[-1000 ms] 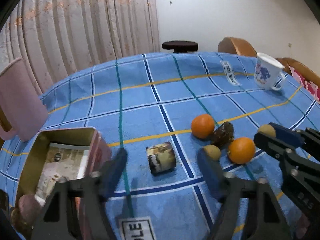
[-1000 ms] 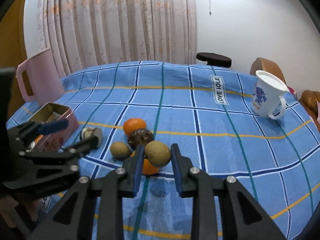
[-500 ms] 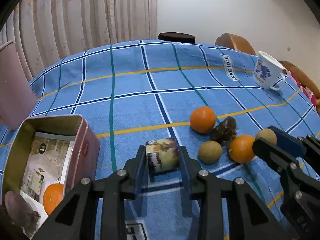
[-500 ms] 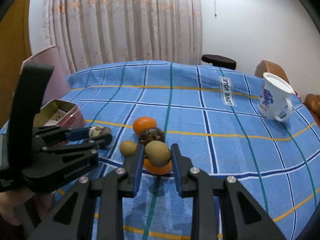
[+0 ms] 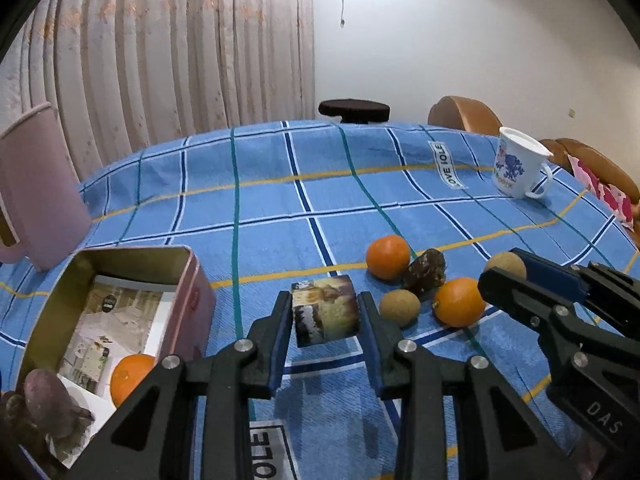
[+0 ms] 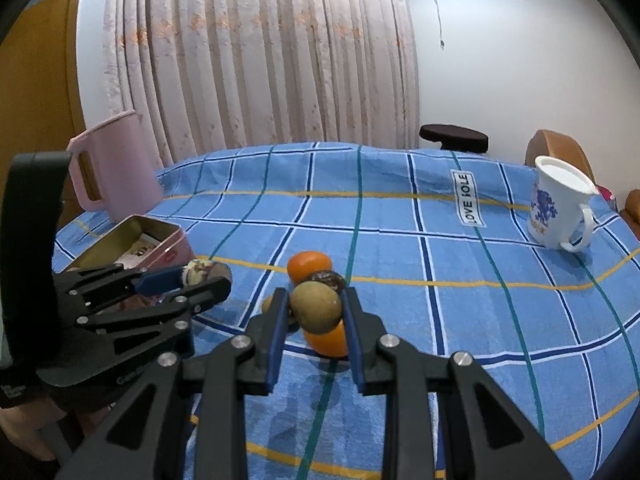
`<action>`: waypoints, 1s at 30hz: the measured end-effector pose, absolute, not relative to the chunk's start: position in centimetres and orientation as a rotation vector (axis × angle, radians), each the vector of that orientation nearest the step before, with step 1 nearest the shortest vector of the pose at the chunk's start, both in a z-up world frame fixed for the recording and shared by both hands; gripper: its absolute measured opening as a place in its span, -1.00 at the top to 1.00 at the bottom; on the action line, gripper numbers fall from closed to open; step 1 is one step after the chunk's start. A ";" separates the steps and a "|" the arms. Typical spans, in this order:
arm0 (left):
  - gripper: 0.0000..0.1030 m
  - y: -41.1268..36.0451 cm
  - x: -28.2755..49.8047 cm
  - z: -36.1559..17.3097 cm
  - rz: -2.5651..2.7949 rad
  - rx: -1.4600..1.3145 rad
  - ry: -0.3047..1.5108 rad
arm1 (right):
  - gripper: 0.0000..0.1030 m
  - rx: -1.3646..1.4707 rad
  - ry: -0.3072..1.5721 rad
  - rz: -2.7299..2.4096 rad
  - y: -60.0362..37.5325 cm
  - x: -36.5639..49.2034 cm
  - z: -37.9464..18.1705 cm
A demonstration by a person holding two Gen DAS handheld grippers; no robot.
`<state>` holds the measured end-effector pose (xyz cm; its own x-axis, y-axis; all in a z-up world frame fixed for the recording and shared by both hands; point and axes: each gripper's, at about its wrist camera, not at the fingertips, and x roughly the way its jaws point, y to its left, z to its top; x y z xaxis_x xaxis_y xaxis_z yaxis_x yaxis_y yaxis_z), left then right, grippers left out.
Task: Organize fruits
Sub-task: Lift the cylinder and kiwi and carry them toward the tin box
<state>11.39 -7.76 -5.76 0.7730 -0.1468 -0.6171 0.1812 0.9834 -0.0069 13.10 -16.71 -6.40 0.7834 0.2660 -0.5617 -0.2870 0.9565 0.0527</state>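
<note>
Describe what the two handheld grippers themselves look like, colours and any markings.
Both the left gripper and right gripper are matte black plastic linkages with silver rivets and blue finger pads. White lettering partly shows on each body. No cables visible.

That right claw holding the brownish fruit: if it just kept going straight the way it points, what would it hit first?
Probably the orange right behind the fruit held in the right claw, then the dark lumpy piece. Depth is hard to judge, and the claw may be raised enough to pass over them.

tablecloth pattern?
Blue tablecloth with a grid of navy, teal and yellow stripes, plus white printed labels. Clearest in the right wrist view.
</note>
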 end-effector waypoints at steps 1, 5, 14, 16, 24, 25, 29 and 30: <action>0.34 -7.8 11.3 -5.7 -0.177 0.053 0.657 | 0.42 -0.038 0.596 0.298 -16.7 13.0 -6.3; 0.33 -7.3 10.9 -5.4 -0.172 0.036 0.625 | 0.42 -0.039 0.580 0.301 -16.7 12.8 -6.2; 0.33 -7.0 10.1 -4.9 -0.165 0.022 0.582 | 0.42 -0.048 0.531 0.312 -16.7 11.9 -5.7; 0.33 -7.0 9.8 -4.7 -0.163 0.025 0.565 | 0.42 -0.048 0.524 0.312 -16.7 11.8 -5.6; 0.33 -7.4 9.3 -4.4 -0.158 0.043 0.531 | 0.42 -0.049 0.496 0.315 -16.8 11.4 -5.4; 0.33 -7.5 9.1 -4.3 -0.157 0.046 0.524 | 0.42 -0.050 0.495 0.316 -16.8 11.3 -5.4; 0.33 -7.5 8.9 -4.2 -0.154 0.049 0.506 | 0.42 -0.051 0.492 0.317 -16.7 11.4 -5.4; 0.33 -7.5 8.8 -4.2 -0.153 0.047 0.501 | 0.42 -0.051 0.487 0.318 -16.7 11.3 -5.4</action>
<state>8.82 -7.47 -4.20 0.8660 -0.1344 -0.4816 0.1576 0.9875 0.0079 11.34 -16.73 -5.36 0.8358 0.2880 -0.4674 -0.3121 0.9497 0.0270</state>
